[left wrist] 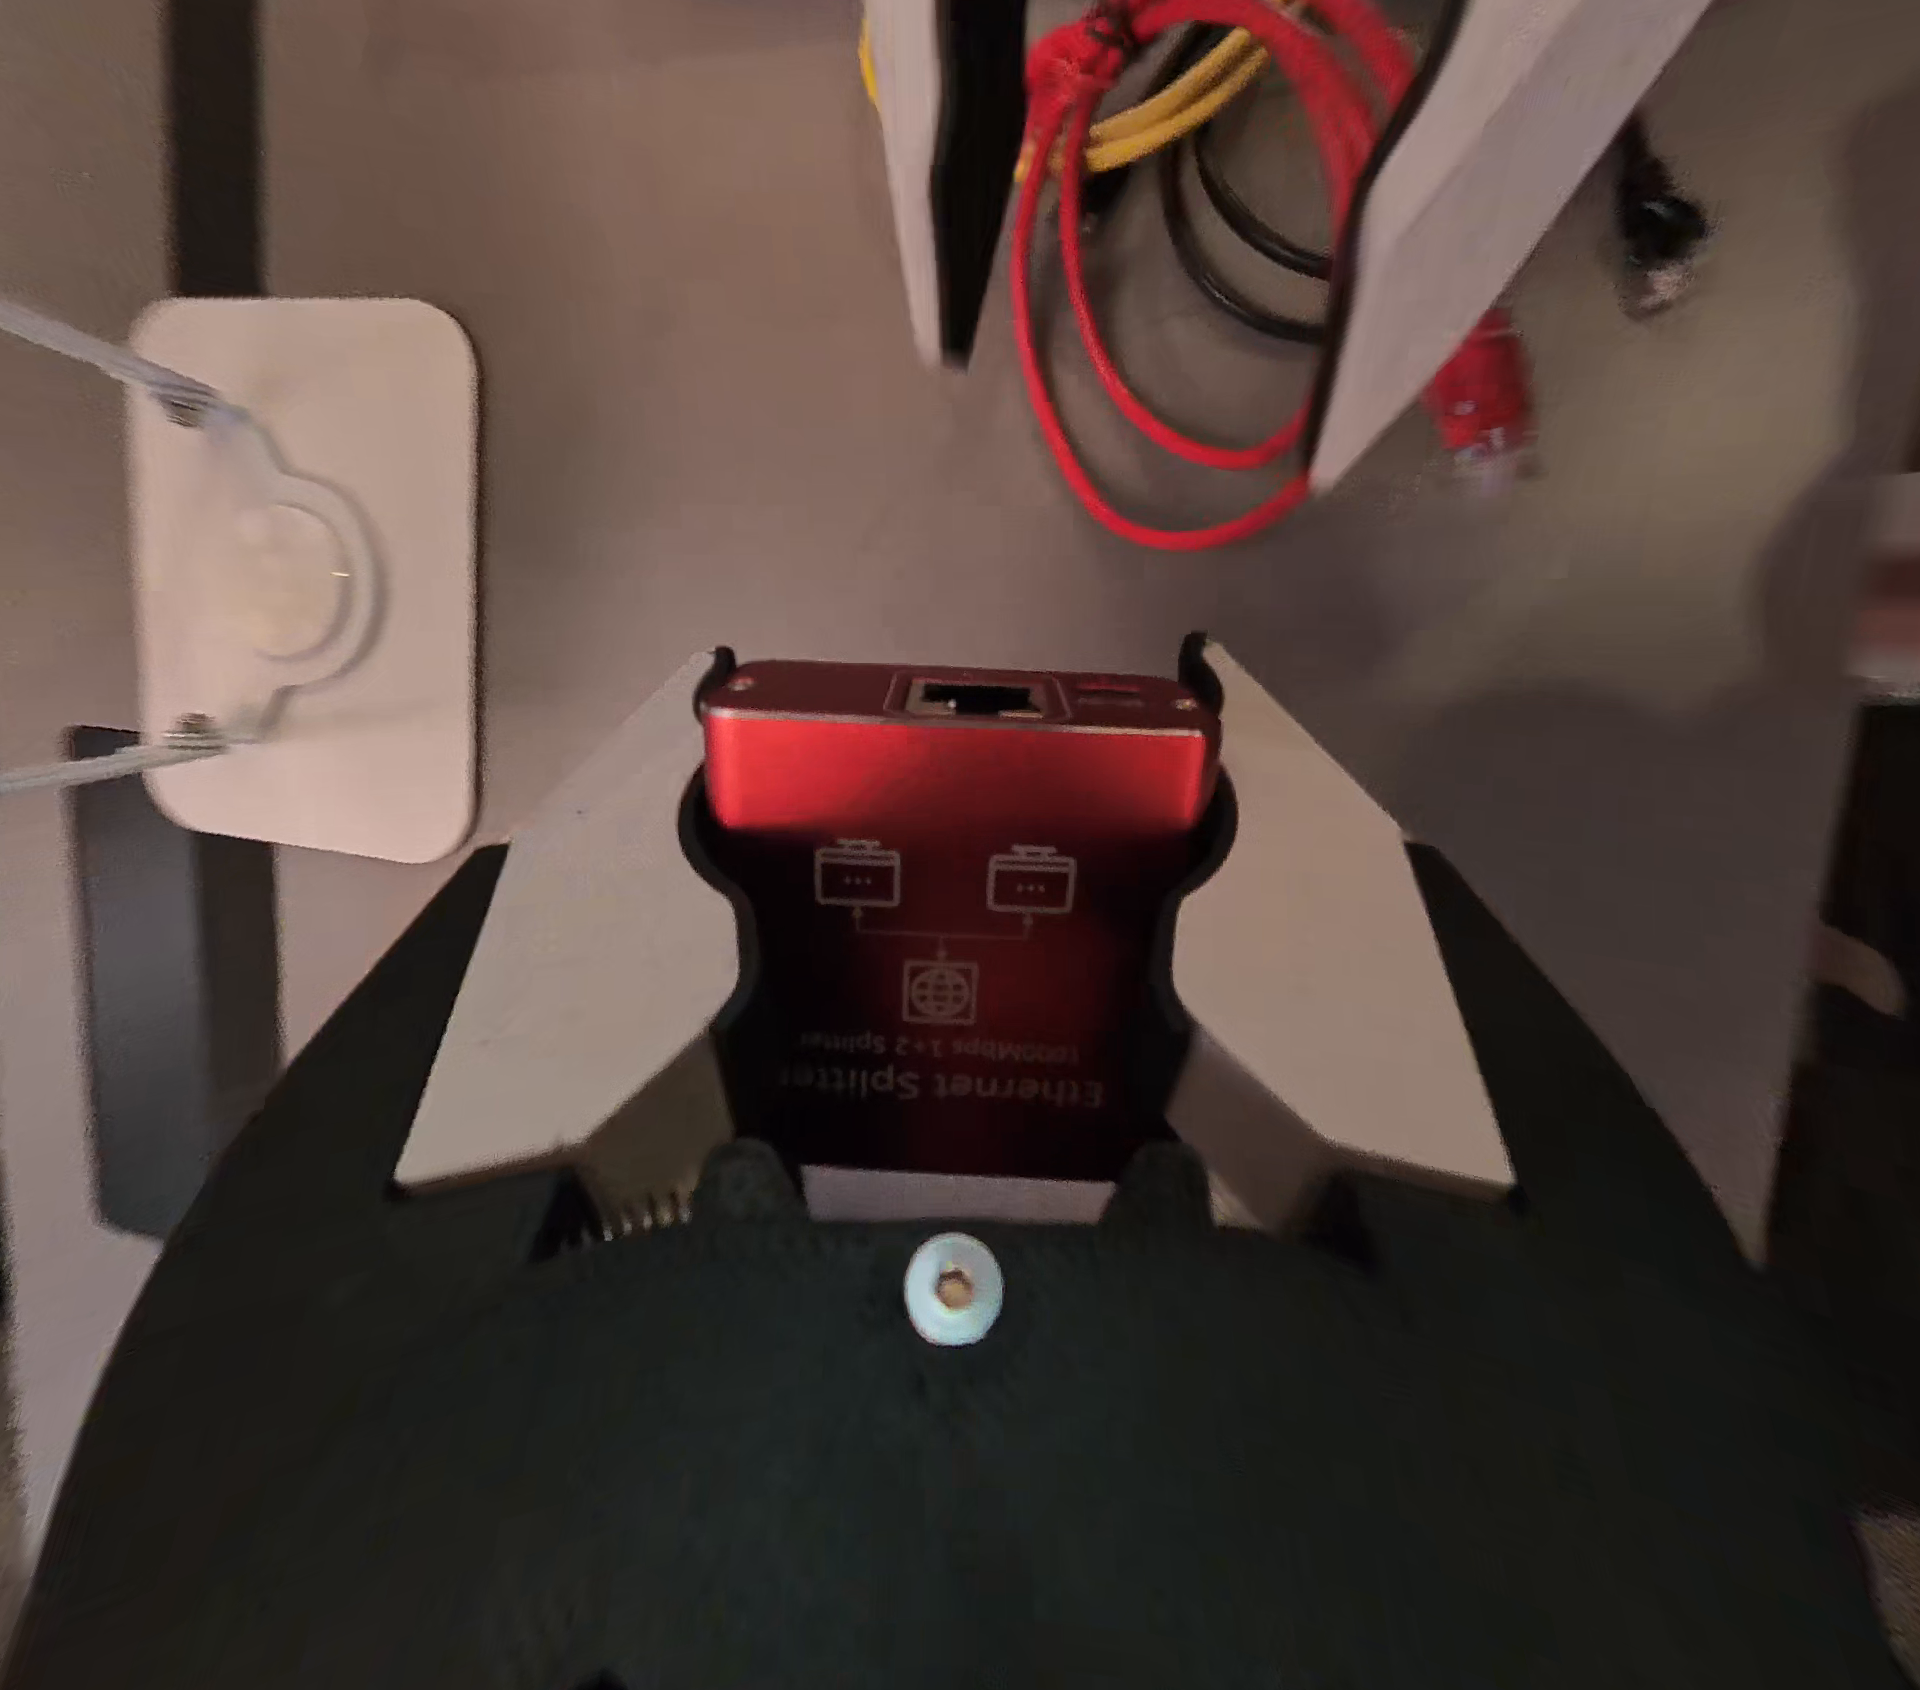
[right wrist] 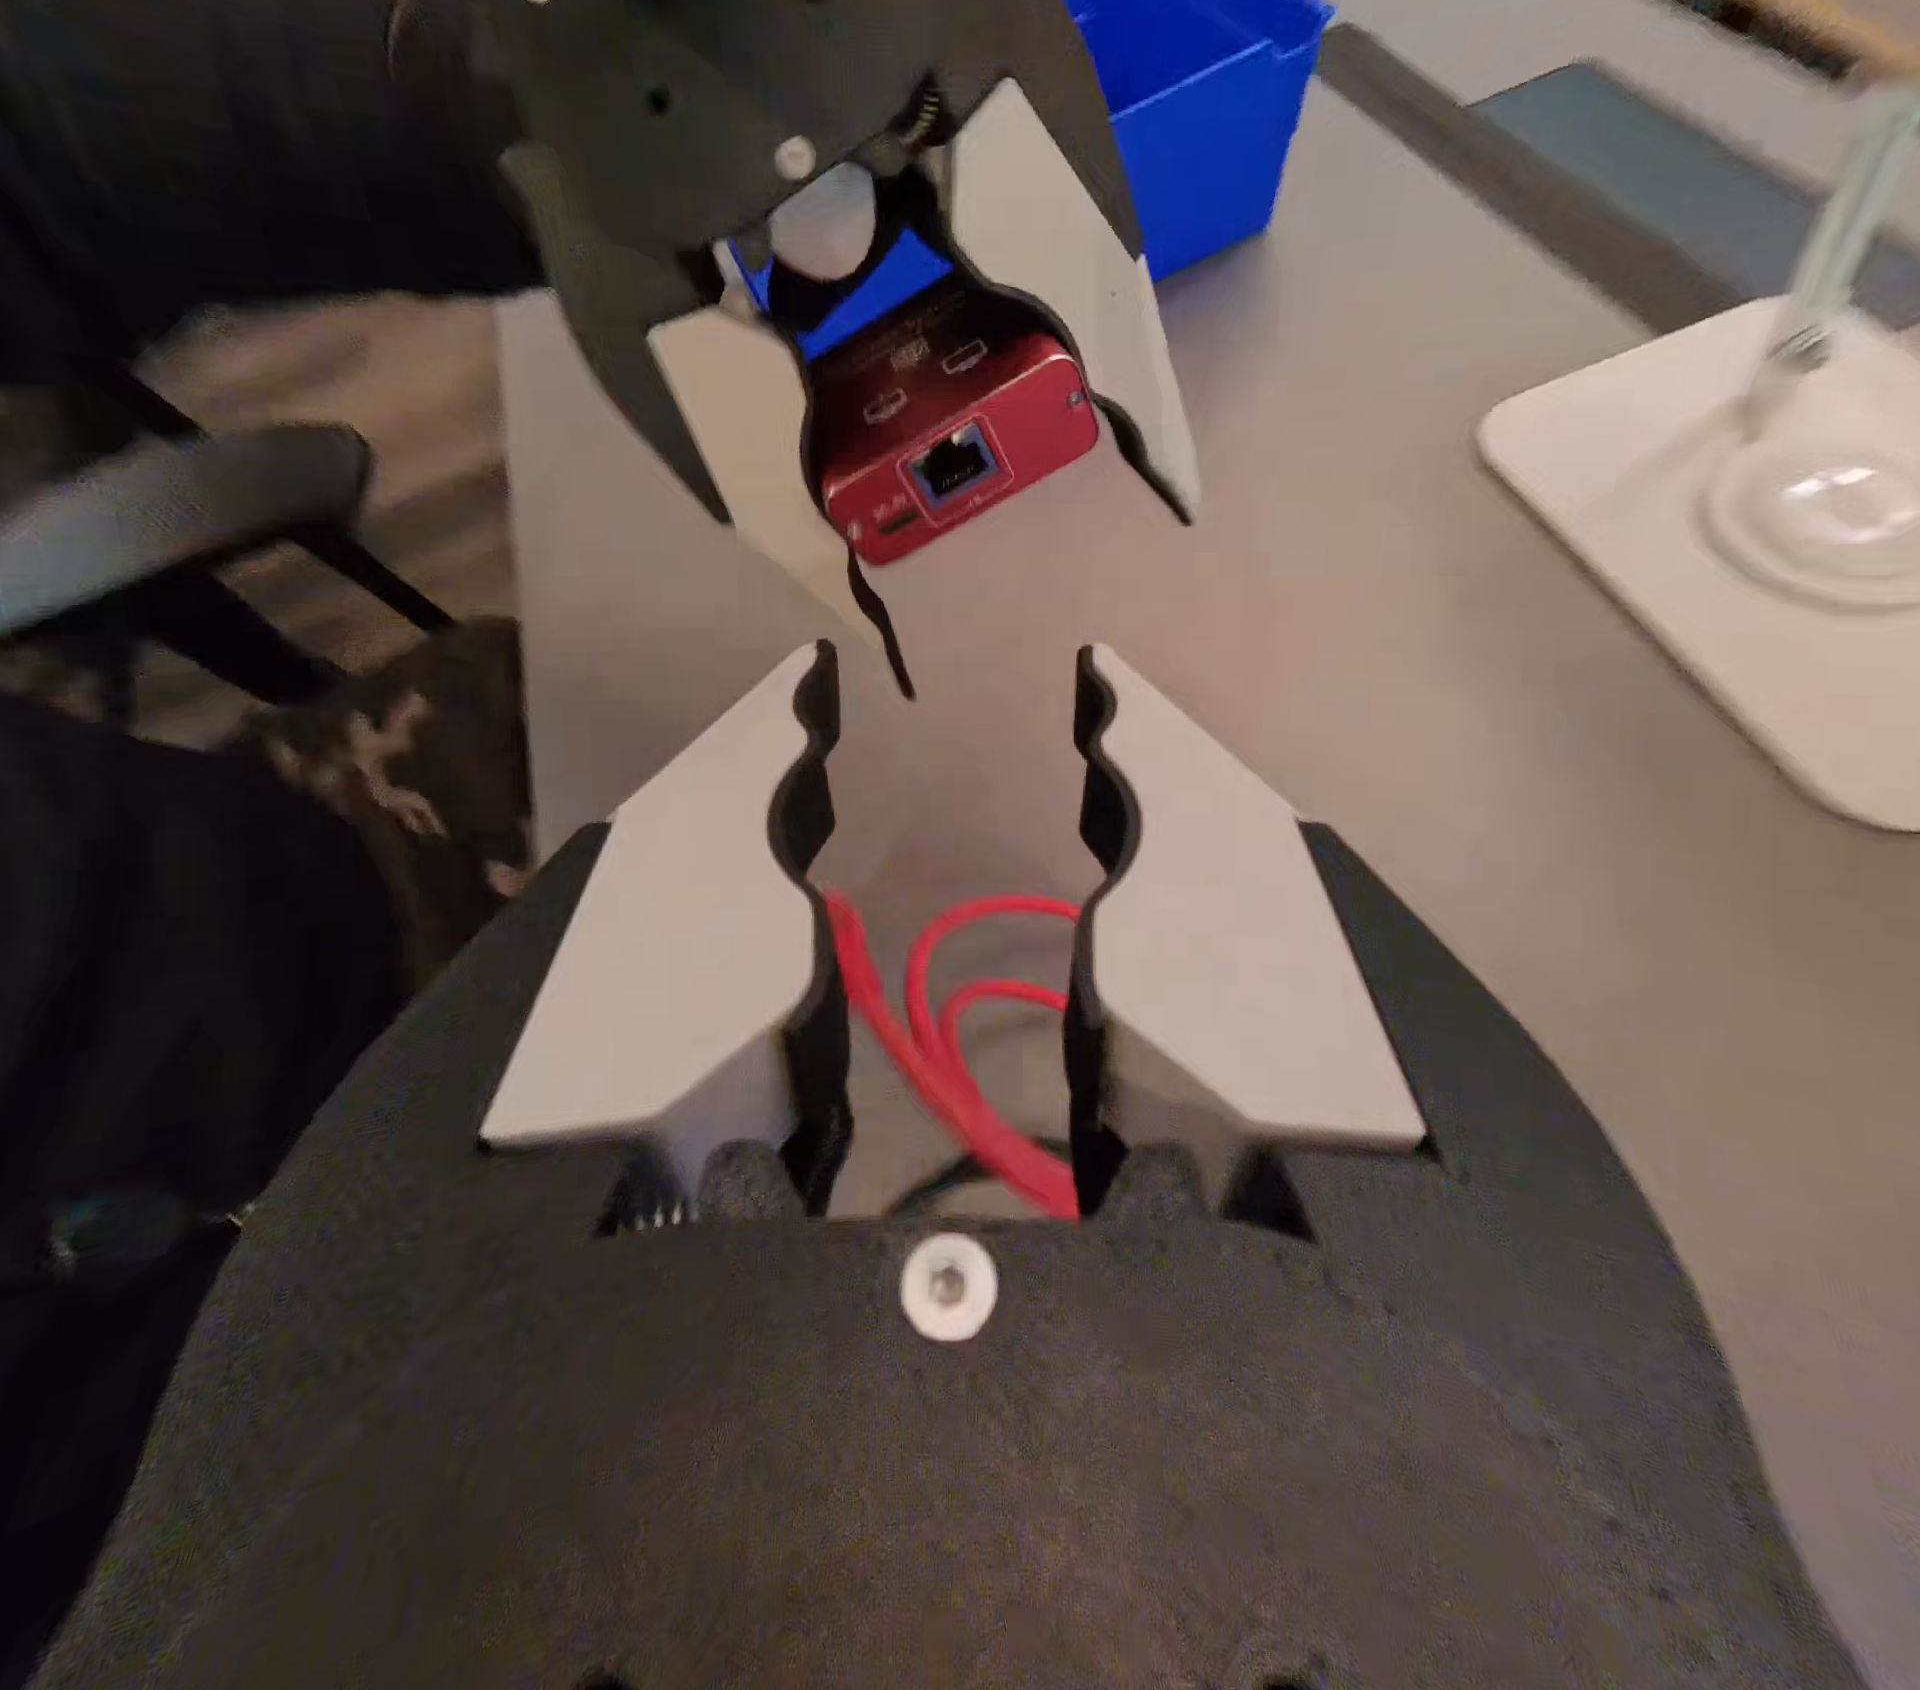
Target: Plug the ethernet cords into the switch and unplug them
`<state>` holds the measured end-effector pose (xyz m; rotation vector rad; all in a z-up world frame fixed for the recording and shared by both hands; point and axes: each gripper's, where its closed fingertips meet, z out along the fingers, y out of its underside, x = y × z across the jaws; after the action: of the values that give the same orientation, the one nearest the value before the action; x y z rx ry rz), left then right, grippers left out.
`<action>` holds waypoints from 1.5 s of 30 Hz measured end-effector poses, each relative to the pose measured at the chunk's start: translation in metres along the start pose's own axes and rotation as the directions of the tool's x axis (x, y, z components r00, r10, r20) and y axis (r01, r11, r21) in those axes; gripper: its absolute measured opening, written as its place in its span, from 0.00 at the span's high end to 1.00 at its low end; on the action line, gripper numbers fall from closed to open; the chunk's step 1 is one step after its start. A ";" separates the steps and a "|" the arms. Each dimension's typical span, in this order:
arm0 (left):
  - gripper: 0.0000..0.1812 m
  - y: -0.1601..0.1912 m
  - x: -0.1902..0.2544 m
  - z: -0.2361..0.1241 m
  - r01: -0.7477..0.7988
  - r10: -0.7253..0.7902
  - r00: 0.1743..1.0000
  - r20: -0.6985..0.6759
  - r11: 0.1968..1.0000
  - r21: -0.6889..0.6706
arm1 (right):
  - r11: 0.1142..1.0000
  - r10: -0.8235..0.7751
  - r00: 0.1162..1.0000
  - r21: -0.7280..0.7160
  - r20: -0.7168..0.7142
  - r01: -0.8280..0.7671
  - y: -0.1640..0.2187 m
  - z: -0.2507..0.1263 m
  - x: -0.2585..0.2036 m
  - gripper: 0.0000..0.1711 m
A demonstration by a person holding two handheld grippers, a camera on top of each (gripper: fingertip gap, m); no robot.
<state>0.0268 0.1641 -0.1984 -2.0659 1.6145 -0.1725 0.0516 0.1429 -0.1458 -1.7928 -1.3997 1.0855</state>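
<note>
Switch [left wrist: 956, 819] clamped in my left gripper [left wrist: 956, 684], fingers pressing both long sides, single-port end pointing out toward my other hand so a plug can go straight in. Port looks empty, nothing plugged yet by my read. I hold it above the grey table [right wrist: 1351, 705], roughly level, not resting on it as far as I can tell. My right gripper [right wrist: 956, 664] faces it from close range, fingers moderately apart and gripping nothing; red cord [right wrist: 935, 1038] lies coiled on the table under that gap, loose. In the left view the red coil [left wrist: 1195, 238] sits far side between the right fingers, with yellow cord [left wrist: 1174, 123] and black cord [left wrist: 1247, 258] beside it. Red plug [left wrist: 1475, 404] lies far right, ungrabbed. Blue bin [right wrist: 1195, 82] behind the switch, white lamp base [right wrist: 1662, 549] right.
</note>
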 end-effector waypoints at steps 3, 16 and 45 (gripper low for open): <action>0.55 -0.009 -0.002 0.001 -0.076 0.079 0.988 0.136 0.997 -0.023 | 0.981 0.163 0.977 0.078 0.138 -0.175 -0.008 0.021 -0.007 0.72; 0.52 -0.044 -0.007 -0.014 -0.101 0.074 0.954 0.292 0.992 0.081 | 0.939 0.272 0.932 0.146 0.238 -0.311 -0.017 0.004 0.010 0.86; 0.59 0.045 0.058 0.040 0.319 -0.325 0.946 0.000 0.928 0.190 | 0.604 0.557 0.625 -0.249 -0.547 -0.757 0.206 -0.217 0.306 0.85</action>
<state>0.0202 0.1145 -0.2651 -2.1581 1.1791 -0.3887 0.3703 0.3910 -0.2875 -2.8620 -0.7120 0.6168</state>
